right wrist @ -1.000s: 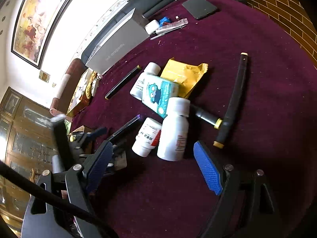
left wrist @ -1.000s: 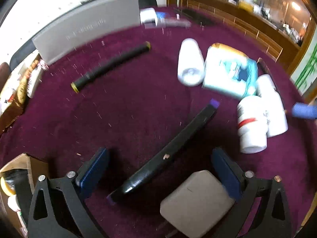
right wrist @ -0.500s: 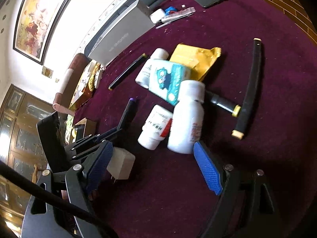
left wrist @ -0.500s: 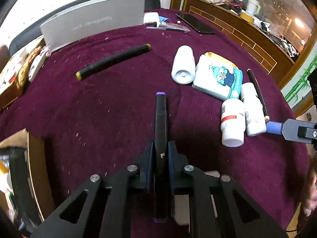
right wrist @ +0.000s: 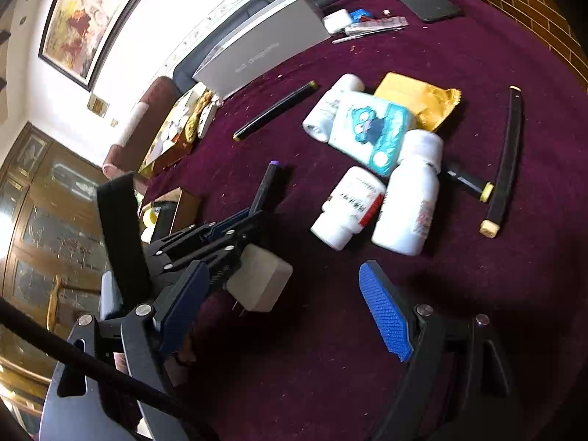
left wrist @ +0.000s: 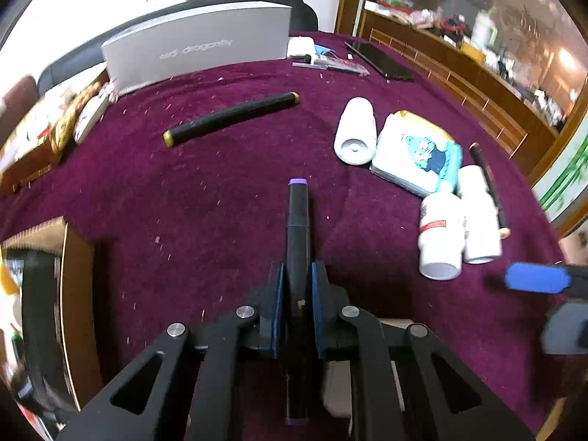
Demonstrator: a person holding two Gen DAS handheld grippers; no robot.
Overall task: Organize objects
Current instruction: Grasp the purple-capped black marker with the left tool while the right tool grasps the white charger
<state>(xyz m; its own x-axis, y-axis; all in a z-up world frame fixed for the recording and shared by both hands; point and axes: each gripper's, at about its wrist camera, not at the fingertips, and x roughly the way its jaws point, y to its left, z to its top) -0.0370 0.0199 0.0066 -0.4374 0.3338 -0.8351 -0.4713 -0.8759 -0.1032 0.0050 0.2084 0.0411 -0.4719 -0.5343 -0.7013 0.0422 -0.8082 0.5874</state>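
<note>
My left gripper [left wrist: 297, 283] is shut on a black marker with purple ends [left wrist: 297, 220], which sticks out forward between the pads, over the dark red tablecloth [left wrist: 205, 191]. From the right wrist view the same left gripper [right wrist: 242, 217] holds that marker [right wrist: 266, 187] tilted up off the cloth. My right gripper [right wrist: 283, 270] stands open and holds nothing. A white charger block [right wrist: 259, 281] lies just ahead of its left finger. One blue pad of the right gripper's fingers [left wrist: 536, 282] shows at the right edge of the left wrist view.
Two white bottles [right wrist: 375, 205] lie beside a blue tissue pack [right wrist: 371, 128], a third bottle [left wrist: 355, 130] and a yellow packet [right wrist: 419, 99]. Yellow-capped black markers [left wrist: 231, 117] [right wrist: 505, 161] lie apart. A grey box [left wrist: 198, 46] and phone [right wrist: 426, 2] sit far back. An open cardboard box [left wrist: 73, 294] stands left.
The left gripper closed on the purple-ended marker, which now points straight ahead instead of lying slanted. The right gripper moved sideways; its blue pad reaches further into the left wrist view.
</note>
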